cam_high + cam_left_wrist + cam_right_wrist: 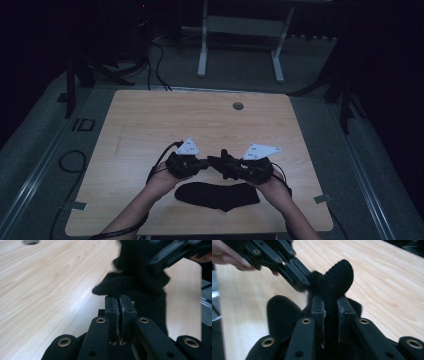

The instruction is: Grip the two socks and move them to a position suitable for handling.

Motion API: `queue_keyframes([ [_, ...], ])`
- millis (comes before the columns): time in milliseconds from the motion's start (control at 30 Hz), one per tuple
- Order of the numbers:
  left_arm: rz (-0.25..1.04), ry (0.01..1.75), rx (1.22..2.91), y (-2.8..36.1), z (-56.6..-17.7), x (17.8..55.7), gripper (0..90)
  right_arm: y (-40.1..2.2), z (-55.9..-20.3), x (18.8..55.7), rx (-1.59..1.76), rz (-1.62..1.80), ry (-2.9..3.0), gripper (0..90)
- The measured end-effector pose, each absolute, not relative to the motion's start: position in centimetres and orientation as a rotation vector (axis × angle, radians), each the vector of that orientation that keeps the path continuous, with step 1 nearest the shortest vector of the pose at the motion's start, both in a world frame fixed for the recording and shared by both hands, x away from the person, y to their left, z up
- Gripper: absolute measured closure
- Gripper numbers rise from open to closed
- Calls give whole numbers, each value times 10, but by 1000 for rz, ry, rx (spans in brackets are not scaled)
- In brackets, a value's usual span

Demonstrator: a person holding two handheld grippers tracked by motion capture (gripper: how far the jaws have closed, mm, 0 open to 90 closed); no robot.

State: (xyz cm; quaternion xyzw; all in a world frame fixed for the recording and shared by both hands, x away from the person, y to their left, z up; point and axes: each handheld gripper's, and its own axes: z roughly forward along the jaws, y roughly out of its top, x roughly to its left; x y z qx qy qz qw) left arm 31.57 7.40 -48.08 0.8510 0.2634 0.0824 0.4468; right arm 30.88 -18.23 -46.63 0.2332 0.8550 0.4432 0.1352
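right gripper view, black sock (pixel 335 282) clamped between jaws, lifted off the table (pixel 392 285)

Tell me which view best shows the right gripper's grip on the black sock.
Right gripper view: its fingers clamp a bunched ribbed fold of the black sock close up. The high view shows the right gripper small and dark above a second black sock. The left gripper view shows it blurred.
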Motion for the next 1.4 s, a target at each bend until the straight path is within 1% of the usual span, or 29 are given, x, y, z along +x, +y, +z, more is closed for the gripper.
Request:
queue_keyframes([
  [233, 216, 731, 2082, 98, -477, 320, 869, -203, -460, 316, 749, 1300, 2424, 791],
  [433, 270, 768, 2086, 111, -475, 321, 869, -216, -460, 323, 795, 1260, 2389, 795],
  [500, 292, 796, 2090, 117, -475, 323, 869, -222, -462, 327, 818, 1233, 2375, 809],
  [733, 262, 887, 2066, 139, -481, 334, 868, -236, -469, 341, 891, 1192, 2367, 811],
  [900, 266, 916, 2108, 138, -493, 339, 868, -229, -486, 355, 888, 1106, 2428, 806],
  [1033, 198, 955, 2154, 137, -511, 347, 867, -219, -507, 368, 917, 1042, 2459, 805],
  [1233, 153, 1030, 2170, 141, -534, 356, 865, -210, -538, 381, 964, 993, 2520, 790],
  [1400, 133, 1060, 2193, 145, -544, 361, 863, -205, -552, 382, 968, 961, 2544, 738],
])
